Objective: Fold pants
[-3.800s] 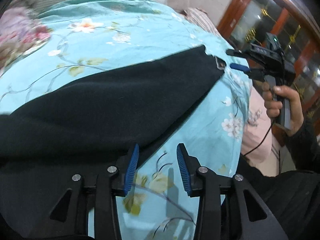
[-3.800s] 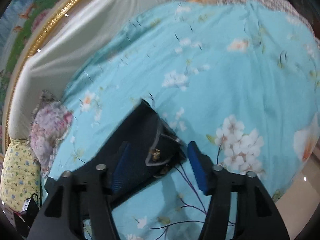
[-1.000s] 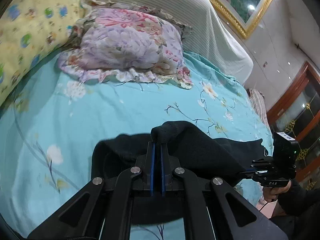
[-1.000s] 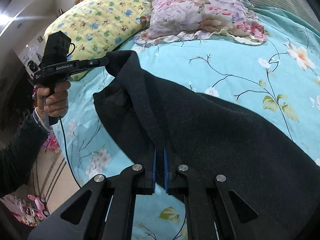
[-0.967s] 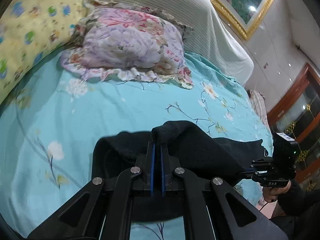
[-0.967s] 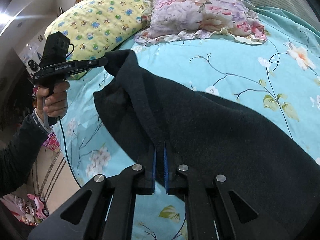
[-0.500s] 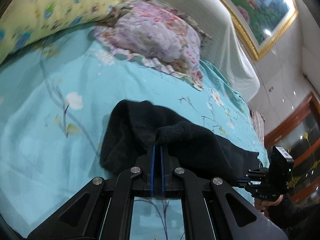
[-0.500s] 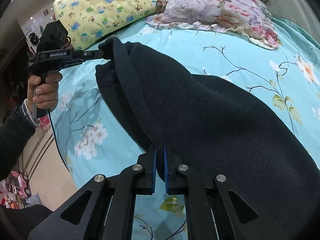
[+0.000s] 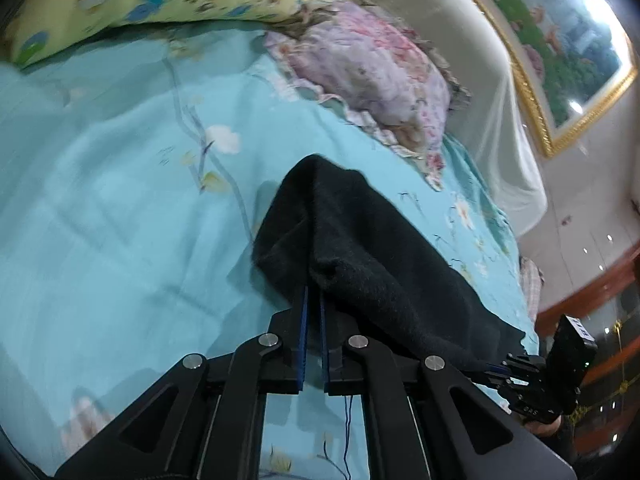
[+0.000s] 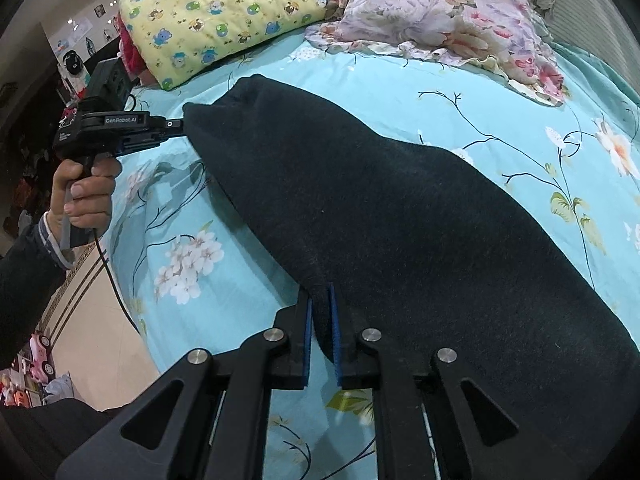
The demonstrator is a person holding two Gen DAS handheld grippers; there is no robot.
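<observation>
The black pants lie folded lengthwise on the turquoise floral bedspread. My right gripper is shut on the pants' near edge. My left gripper is shut on another corner of the pants; in the right wrist view the left gripper sits at the far left, gripping that end. In the left wrist view the right gripper shows at the lower right, holding the far end of the edge stretched between them.
A pink floral pillow and a yellow cartoon-print pillow lie at the head of the bed. A striped headboard cover and a gold-framed picture stand behind. The bed's edge and the floor are at the left.
Both grippers, still shut on the pants, have carried the held edge over toward the pillows; the cloth now lies flatter and more stretched out on the bedspread.
</observation>
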